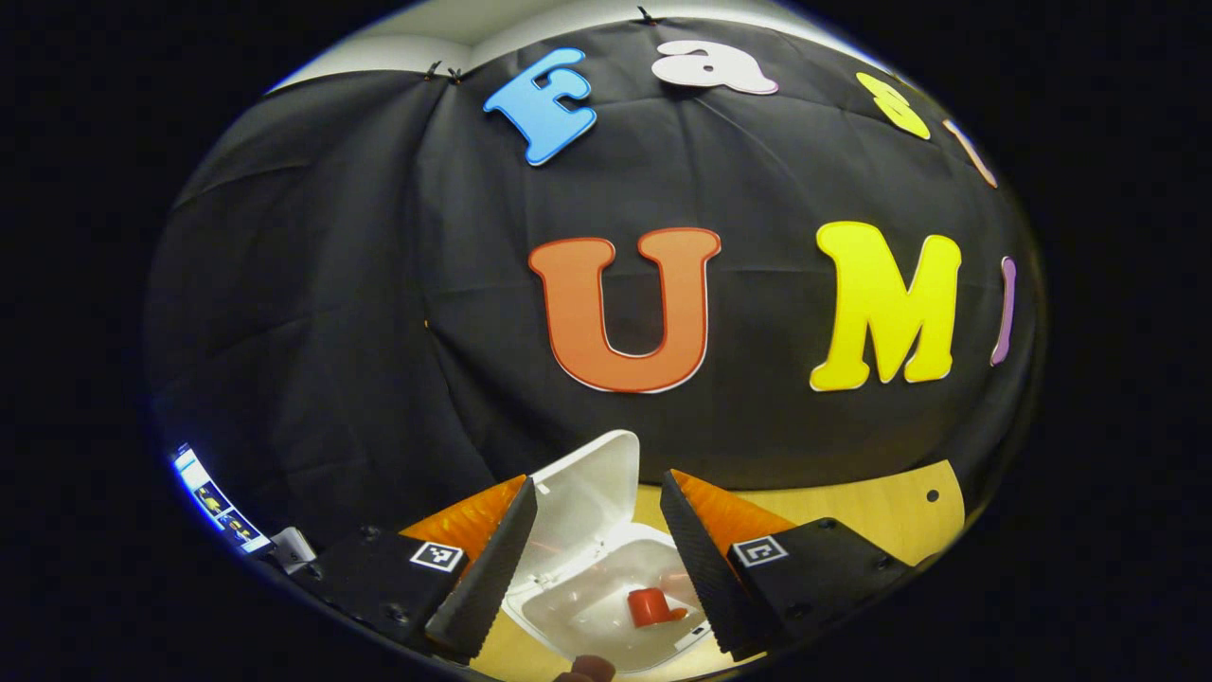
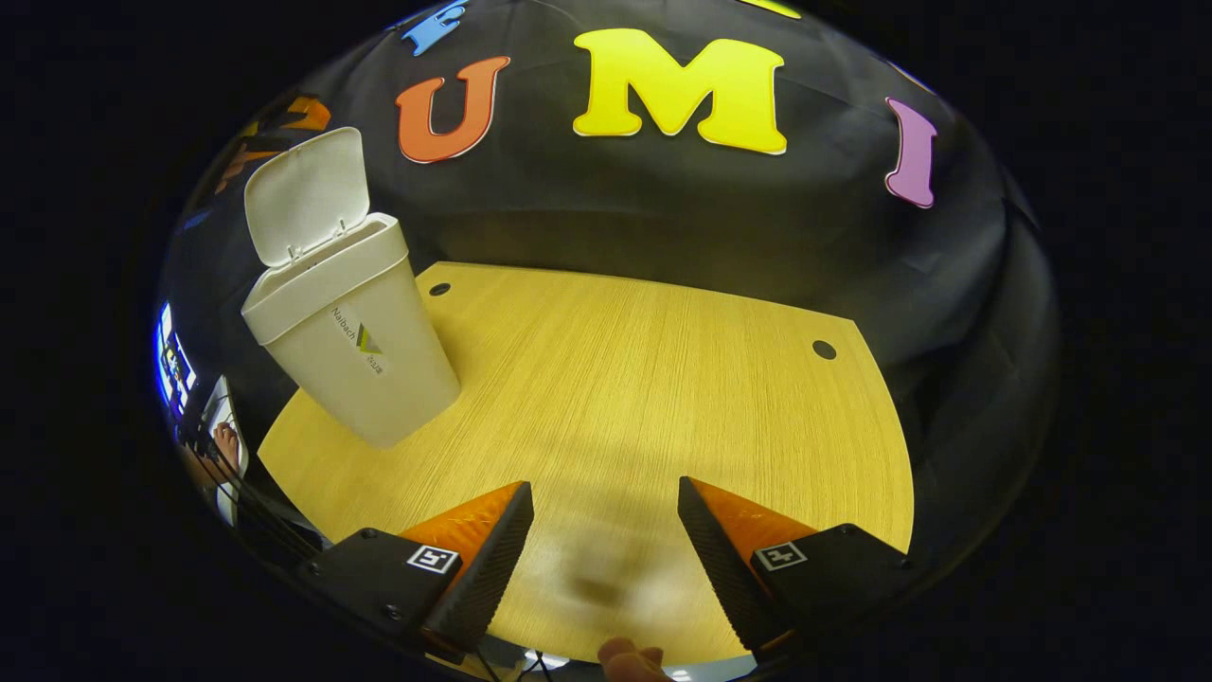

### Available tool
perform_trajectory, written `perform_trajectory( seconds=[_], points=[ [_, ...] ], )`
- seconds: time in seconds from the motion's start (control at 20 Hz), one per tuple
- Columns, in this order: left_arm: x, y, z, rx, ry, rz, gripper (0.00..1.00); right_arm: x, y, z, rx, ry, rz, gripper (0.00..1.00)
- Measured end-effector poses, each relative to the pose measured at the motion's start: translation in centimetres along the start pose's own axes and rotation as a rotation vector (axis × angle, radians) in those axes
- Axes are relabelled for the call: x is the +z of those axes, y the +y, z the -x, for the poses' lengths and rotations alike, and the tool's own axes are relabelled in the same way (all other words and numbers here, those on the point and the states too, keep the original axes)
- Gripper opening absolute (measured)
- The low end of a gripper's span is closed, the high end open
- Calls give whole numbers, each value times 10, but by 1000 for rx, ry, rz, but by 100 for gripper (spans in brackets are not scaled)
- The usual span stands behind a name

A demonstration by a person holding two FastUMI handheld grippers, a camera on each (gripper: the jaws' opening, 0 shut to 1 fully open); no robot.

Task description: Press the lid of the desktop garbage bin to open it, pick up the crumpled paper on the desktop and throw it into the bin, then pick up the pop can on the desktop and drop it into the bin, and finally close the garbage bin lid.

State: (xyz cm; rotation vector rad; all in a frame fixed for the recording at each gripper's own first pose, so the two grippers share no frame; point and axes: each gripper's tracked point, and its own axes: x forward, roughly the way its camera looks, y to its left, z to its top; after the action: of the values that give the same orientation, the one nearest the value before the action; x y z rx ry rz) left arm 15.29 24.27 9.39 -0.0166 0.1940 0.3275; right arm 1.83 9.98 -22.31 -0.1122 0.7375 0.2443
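Bin (image 2: 350, 322) stands at the far-left of the worktop (image 2: 615, 379), lid (image 2: 308, 194) upright, pop can (image 1: 649, 606) already lying inside. Left gripper (image 1: 597, 559) hovers above the bin mouth, jaws apart, empty; right gripper (image 2: 606, 549) likewise, well right of the bin. Lid looks like light, stiff plastic: push its top edge down. Bin may be tippy near the worktop edge; plenty of room to its right.

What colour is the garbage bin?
White garbage bin, lid up; clearest in the right gripper view.
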Motion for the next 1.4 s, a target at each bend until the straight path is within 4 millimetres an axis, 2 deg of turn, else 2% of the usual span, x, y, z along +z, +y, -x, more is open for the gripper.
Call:
perform_trajectory(
  seconds=[0.15,0.35,0.55,0.65,0.8,1.05,1.2,1.4],
  points=[
    [9,24,-19,67,-60,19,87,-6,2,1,-5,9,0,97],
    [9,40,-41,93,-78,100,87,-8,3,1,-14,18,10,97],
    [-8,39,-54,93,-34,150,87,-10,4,0,-15,23,25,97],
    [-9,37,-55,84,-48,205,88,-11,5,0,-11,27,33,97],
    [-15,30,-46,68,-28,261,88,-13,3,0,-2,28,43,97],
    [-34,0,-19,56,6,308,89,-19,0,-1,37,32,46,97],
    [-55,-20,-3,61,29,309,89,-23,-3,-1,81,35,40,97],
    [-90,-47,14,95,73,363,89,-31,-19,-3,126,40,41,97]
  ],
)
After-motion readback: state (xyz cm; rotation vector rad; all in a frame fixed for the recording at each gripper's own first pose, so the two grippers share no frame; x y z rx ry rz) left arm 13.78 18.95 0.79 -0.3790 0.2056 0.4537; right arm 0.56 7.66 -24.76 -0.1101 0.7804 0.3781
